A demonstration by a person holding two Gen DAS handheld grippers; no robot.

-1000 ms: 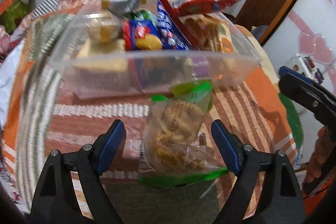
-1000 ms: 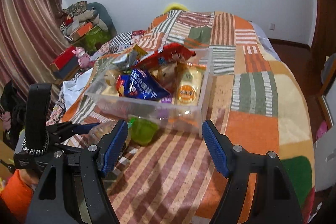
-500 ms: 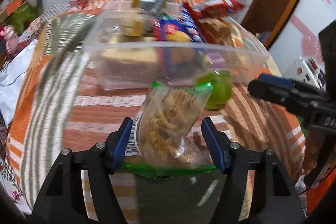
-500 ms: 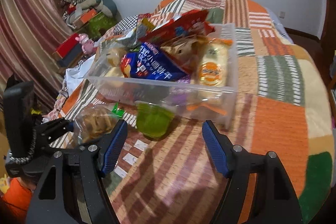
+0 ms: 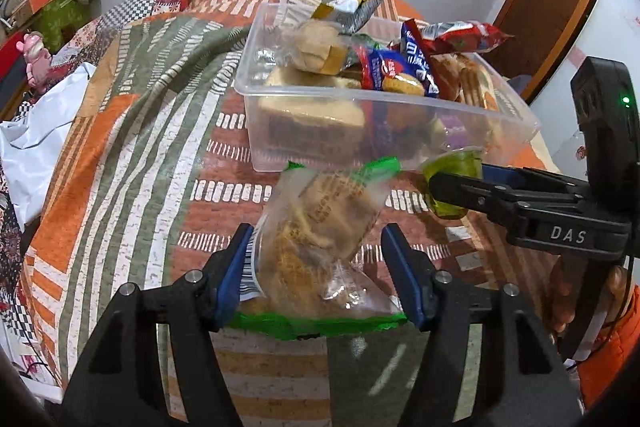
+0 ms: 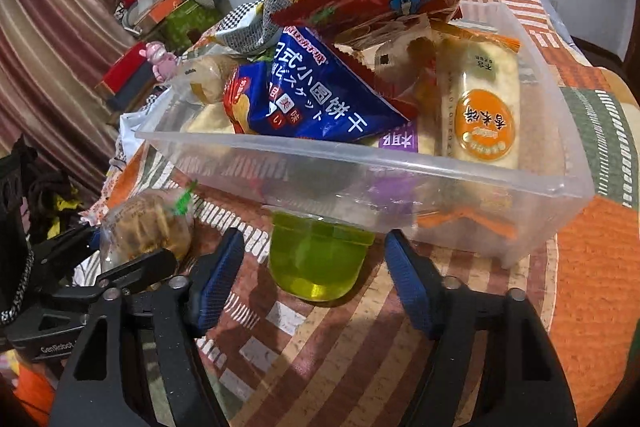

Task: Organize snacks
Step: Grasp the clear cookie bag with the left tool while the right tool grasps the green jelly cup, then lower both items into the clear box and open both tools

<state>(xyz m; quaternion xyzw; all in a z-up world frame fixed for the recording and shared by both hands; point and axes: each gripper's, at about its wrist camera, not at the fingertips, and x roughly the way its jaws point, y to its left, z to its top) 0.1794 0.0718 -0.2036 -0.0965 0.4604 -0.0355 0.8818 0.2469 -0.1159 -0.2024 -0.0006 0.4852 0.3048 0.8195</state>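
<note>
Two wrist cameras look steeply down at the clear snack bin (image 5: 384, 131) on the bed: left from its near-left, right (image 6: 360, 171) closer.

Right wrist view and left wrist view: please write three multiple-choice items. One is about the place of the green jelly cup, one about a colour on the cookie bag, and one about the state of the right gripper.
1. Where does the green jelly cup stand?
A. on the striped blanket, just in front of the clear plastic box
B. inside the box
C. on the floor

2. What colour are the sealed ends of the cookie bag?
A. red
B. green
C. blue

3. How does the right gripper stand to the cup?
A. its pads press on the cup
B. it is far from the cup
C. the cup is between its pads, untouched

Answers:
1 A: its base rests on the stripes below the box's near wall.
2 B: green strips run along both ends.
3 C: the jaws have just been closing, yet a gap shows on each side.
</note>
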